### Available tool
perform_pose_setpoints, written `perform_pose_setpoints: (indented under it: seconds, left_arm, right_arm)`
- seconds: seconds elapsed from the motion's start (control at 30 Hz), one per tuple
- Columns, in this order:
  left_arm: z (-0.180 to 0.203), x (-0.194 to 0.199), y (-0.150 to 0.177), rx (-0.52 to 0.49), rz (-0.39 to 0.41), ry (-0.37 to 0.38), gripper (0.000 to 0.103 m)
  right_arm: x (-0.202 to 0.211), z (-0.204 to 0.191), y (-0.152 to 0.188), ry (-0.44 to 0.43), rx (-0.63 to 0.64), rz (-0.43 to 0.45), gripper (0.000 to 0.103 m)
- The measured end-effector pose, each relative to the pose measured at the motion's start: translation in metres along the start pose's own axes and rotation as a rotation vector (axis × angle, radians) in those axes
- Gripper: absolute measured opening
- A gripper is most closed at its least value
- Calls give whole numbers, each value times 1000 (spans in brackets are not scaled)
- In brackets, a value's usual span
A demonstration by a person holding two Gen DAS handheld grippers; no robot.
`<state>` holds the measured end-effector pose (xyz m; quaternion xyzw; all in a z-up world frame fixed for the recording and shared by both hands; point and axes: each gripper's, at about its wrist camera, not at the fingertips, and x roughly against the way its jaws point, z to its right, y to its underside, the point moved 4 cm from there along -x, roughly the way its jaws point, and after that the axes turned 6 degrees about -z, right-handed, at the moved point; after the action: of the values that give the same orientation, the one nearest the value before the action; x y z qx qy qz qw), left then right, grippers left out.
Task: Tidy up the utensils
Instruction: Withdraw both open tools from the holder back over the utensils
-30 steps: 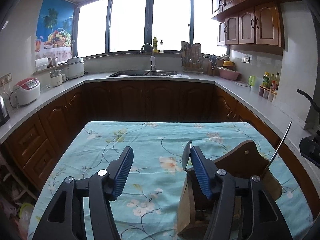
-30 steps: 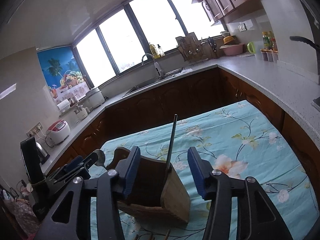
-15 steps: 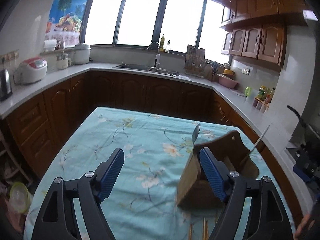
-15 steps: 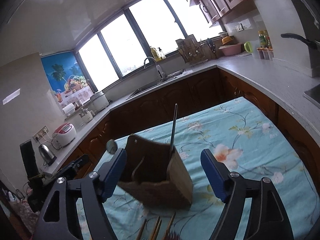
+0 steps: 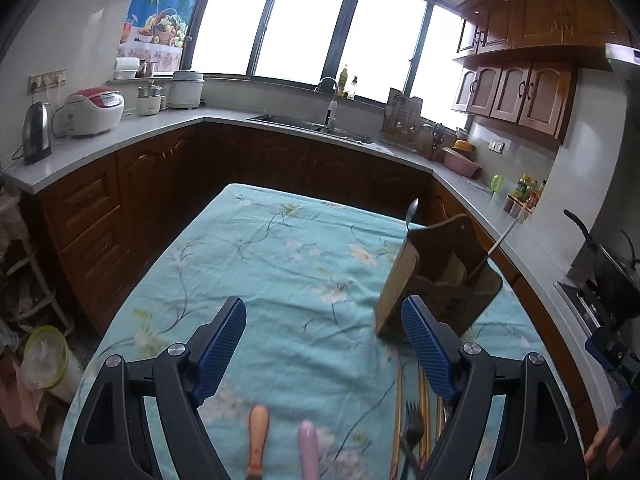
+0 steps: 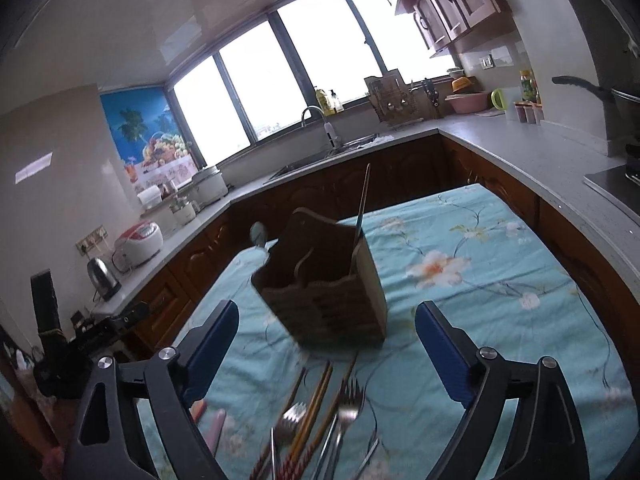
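Both wrist views look forward, slightly down across floral turquoise tablecloth (image 5: 304, 264) toward windows; both share brown wooden utensil holder (image 6: 332, 292), nearer in right view.

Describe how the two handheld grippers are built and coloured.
Left gripper and right gripper look identical: black plastic arms with triangular cut-outs, silver round bolts at the joints, and blue ribbed pads lining the inner finger faces. No cables, markings or sleeves are visible.

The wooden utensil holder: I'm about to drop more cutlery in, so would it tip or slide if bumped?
The wooden utensil holder stands tall on a fairly narrow base, so a knock near its top could probably tip it. It rests on the loose tablecloth, so it may slide with the fabric. The long utensil leaning out probably adds slight top weight.
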<state>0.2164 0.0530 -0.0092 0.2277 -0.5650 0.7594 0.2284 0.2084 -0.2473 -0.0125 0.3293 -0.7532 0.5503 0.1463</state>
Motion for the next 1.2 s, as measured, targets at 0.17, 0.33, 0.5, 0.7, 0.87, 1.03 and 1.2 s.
perform_pose_setpoints:
  seconds: [0.17, 0.33, 0.5, 0.7, 0.87, 1.03, 1.2]
  left_arm:
    - [-2, 24, 19, -26, 2, 3, 85]
    - [-1, 37, 39, -61, -5, 0, 89]
    - [-4, 39, 51, -47, -43, 9, 89]
    - [-11, 46, 62, -32, -72, 2, 89]
    - [-12, 47, 68, -35, -89, -6, 89]
    - [-8, 44, 73, -48, -109, -10, 89]
    - [-6, 39, 76, -58, -129, -9, 89]
  right_arm:
    - [15, -10, 23, 24, 46, -4, 98]
    - [26, -17, 45, 64, 96, -1, 102]
    - [29, -15, 70, 85, 110, -53, 102]
    - [35, -10, 94, 96, 81, -79, 102]
    - [38, -11, 107, 104, 81, -93, 102]
    - [37, -14, 113, 103, 94, -103, 102]
    - [34, -13, 115, 100, 86, -114, 102]
